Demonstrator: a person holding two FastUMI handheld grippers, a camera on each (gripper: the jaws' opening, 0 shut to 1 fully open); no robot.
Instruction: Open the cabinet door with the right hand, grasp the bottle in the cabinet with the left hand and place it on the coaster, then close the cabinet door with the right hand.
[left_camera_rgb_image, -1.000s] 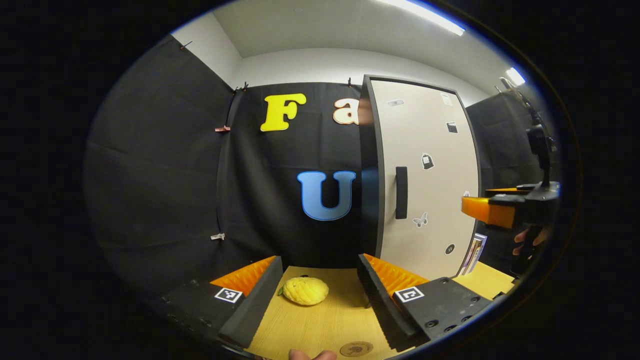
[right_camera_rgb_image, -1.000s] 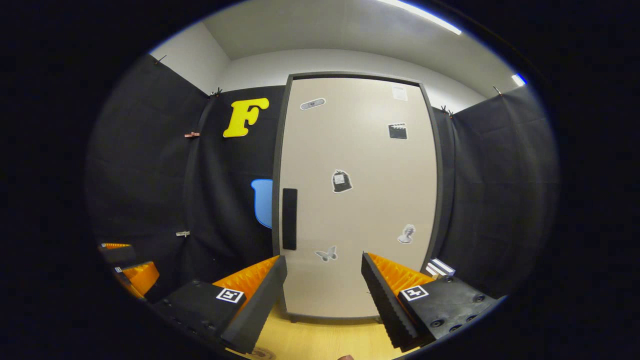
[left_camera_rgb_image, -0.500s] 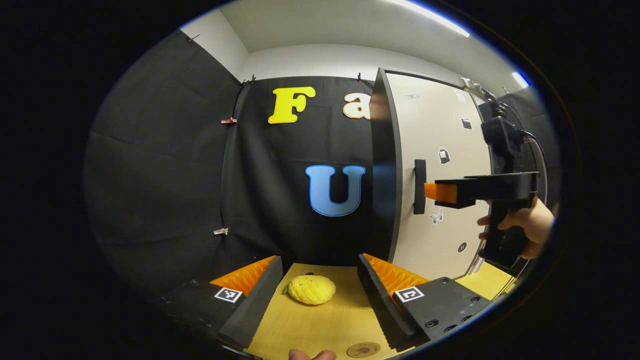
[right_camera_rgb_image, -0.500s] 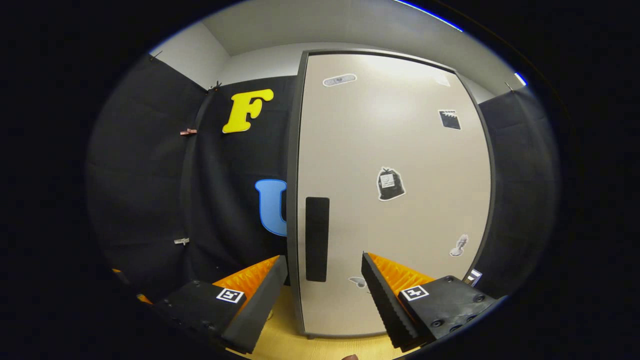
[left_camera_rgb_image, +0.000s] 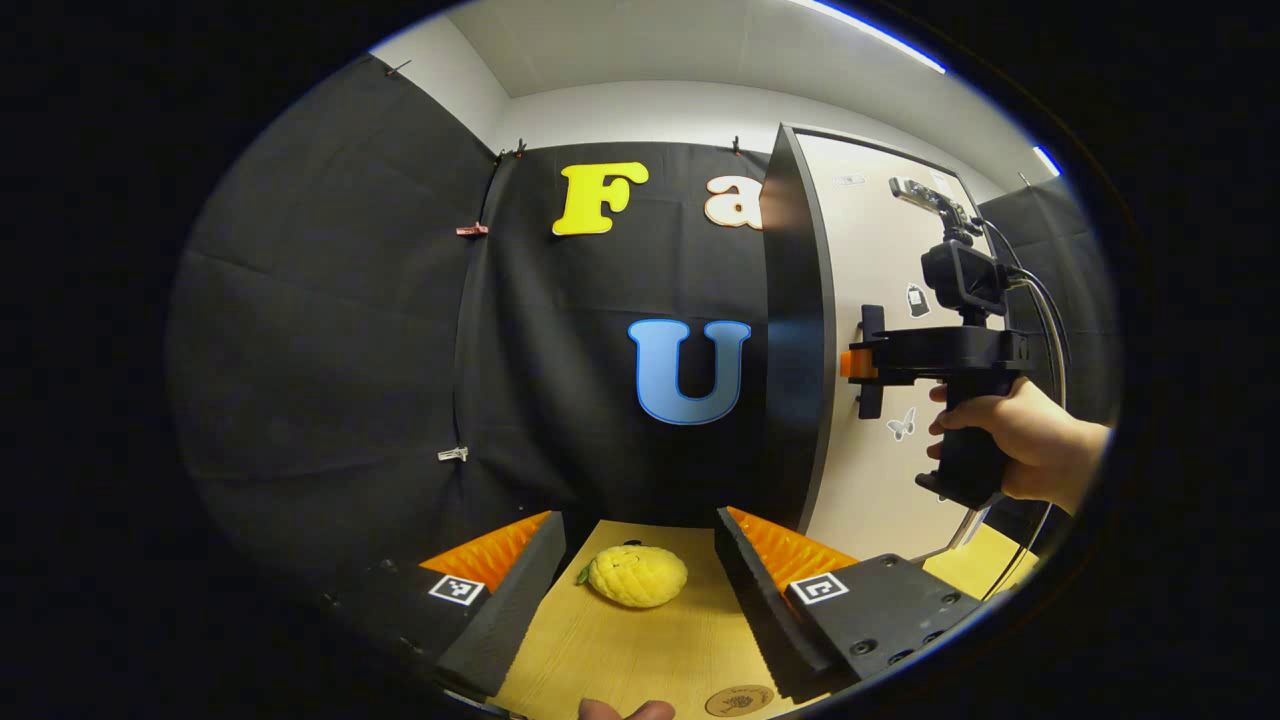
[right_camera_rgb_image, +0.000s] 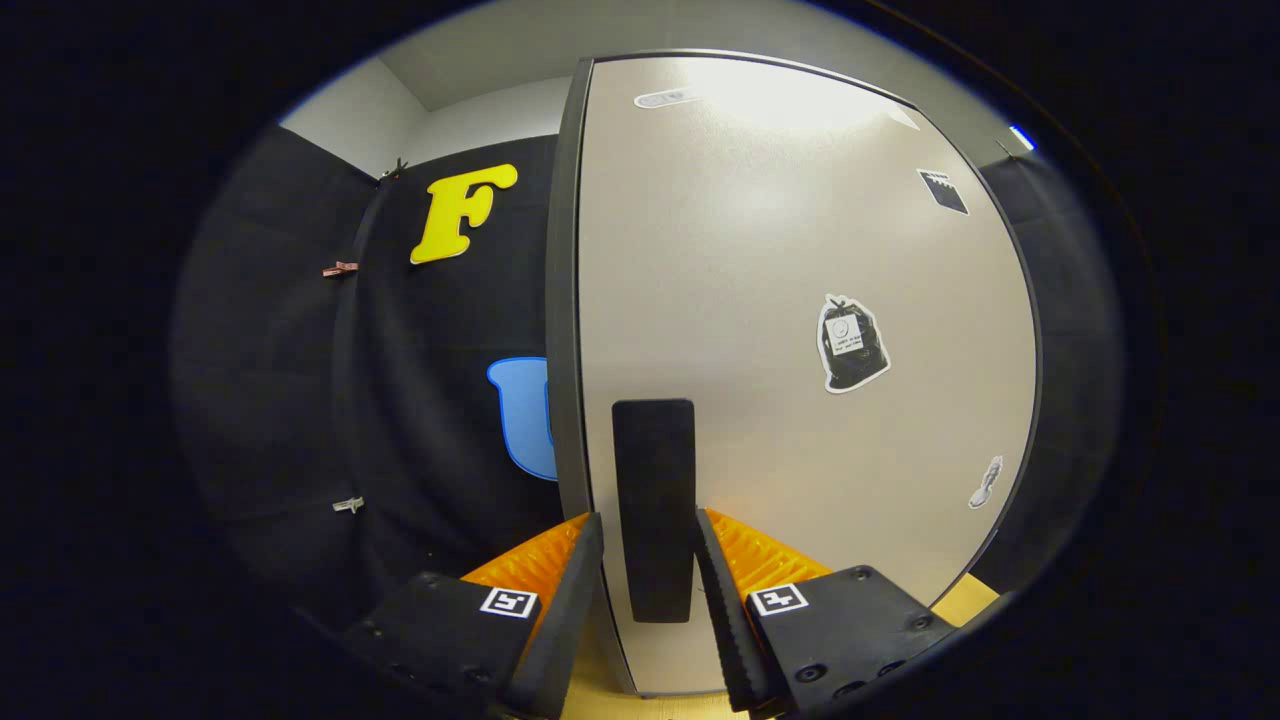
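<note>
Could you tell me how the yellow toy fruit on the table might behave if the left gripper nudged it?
The fruit is rounded and oval, so it would probably roll or wobble. Its bumpy skin suggests it won't slide freely on the table. It looks like a light toy.

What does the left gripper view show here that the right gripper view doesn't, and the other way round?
Left gripper view: a yellow fruit and a coaster on the table, the open left hand-held gripper, and a hand holding the right hand-held gripper. Right gripper view: its fingers straddling the handle, close up. Both: the cabinet door and handle.
</note>
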